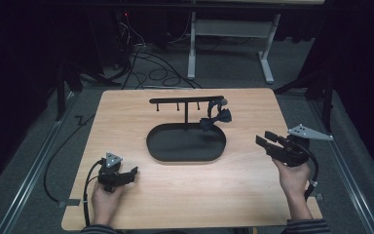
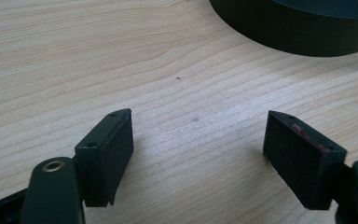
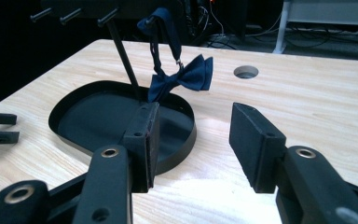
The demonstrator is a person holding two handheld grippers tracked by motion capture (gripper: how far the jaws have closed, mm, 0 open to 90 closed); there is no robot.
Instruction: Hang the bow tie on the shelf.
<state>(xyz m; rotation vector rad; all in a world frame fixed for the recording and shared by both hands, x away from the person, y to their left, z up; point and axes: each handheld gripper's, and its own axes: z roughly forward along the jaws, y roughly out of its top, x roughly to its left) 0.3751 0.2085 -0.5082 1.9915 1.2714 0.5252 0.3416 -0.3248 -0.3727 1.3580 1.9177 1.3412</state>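
Bowtie (image 1: 216, 118) hangs from rack (image 1: 185, 100) over tray (image 1: 185, 143); we hold left gripper (image 1: 127, 174) and right gripper (image 1: 266, 138) spread, empty, well apart near table (image 1: 185, 195) edges.

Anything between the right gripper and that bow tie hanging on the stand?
Nothing visible blocks it. The right gripper is open, and bare table lies between it and the bow tie. The bow tie hangs from the stand's crossbar above the tray's rim, with the stand's post just beside it.
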